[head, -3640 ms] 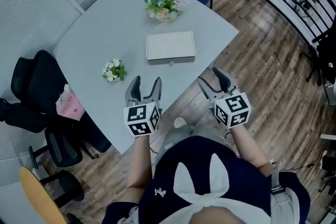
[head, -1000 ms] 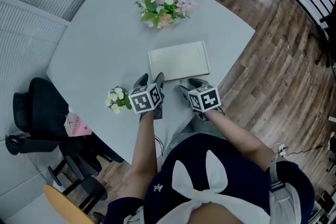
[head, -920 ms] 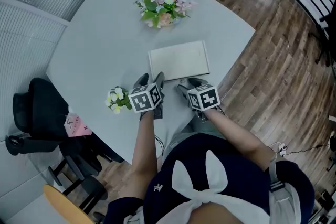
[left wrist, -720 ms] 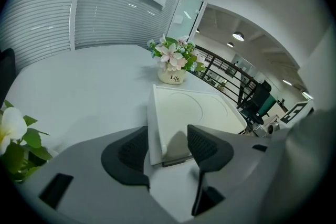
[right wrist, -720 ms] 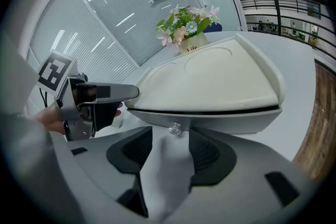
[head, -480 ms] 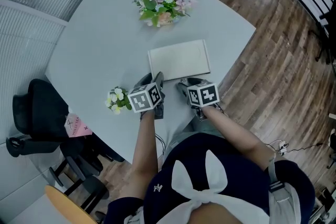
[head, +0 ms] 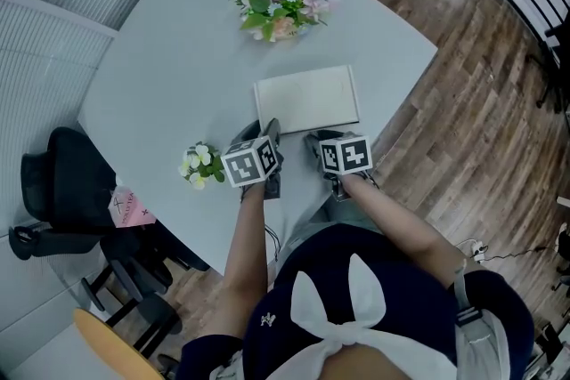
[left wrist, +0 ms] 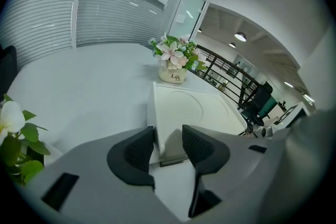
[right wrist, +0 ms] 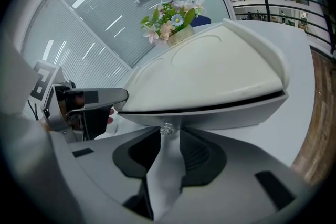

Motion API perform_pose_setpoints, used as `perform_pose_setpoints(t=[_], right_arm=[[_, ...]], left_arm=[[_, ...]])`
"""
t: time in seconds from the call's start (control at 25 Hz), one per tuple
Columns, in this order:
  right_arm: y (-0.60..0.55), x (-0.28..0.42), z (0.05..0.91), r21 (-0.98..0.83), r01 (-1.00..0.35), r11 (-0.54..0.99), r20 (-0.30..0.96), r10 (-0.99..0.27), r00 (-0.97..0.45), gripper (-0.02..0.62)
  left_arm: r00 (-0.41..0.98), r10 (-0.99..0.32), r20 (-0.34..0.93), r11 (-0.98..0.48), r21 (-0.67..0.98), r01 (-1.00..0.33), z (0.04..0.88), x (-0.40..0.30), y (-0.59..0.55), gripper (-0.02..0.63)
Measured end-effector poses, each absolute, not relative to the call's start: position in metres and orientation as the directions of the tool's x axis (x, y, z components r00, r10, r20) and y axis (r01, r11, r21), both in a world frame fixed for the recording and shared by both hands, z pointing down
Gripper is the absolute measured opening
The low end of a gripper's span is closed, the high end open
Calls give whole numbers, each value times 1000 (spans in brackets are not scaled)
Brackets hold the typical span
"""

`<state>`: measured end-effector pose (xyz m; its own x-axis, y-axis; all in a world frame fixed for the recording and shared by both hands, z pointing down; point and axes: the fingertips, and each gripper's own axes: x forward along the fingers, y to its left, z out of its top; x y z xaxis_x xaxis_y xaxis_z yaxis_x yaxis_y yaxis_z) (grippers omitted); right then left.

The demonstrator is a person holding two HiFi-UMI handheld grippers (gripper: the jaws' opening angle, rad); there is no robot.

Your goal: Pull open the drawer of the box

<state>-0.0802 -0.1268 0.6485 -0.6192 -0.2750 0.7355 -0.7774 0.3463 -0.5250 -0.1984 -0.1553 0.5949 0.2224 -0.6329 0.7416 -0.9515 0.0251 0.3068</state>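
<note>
left gripper (left wrist: 168,135): fingers closing about box (left wrist: 184,107) near corner (small gap left) | right gripper (right wrist: 169,140): fingers closing beside drawer knob (right wrist: 167,129), frame centre

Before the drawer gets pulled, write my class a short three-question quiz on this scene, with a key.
1. True or false: the drawer of the box already stands pulled out.
2. What sits between the right gripper's jaws? A) a flower B) the drawer's knob C) nothing
3. How many bunches of flowers stand on the table?
Key: 1 false, the drawer is shut. 2 B; the jaws are closing round the knob and do not look clamped on it yet. 3 two: the large bunch beyond the box, the small bunch to its near left.
</note>
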Motion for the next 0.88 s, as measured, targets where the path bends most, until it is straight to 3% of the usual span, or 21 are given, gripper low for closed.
perform_pose_setpoints(t=[0.2, 0.88], right_arm=[[-127, -84, 648, -511, -765, 392, 730, -272, -627, 72], [-125, -84, 645, -486, -765, 423, 743, -261, -617, 66]], left_arm=[[217, -644, 733, 30, 307, -951, 596, -199, -155, 184], [219, -656, 722, 60, 339, -939, 595, -201, -157, 184]])
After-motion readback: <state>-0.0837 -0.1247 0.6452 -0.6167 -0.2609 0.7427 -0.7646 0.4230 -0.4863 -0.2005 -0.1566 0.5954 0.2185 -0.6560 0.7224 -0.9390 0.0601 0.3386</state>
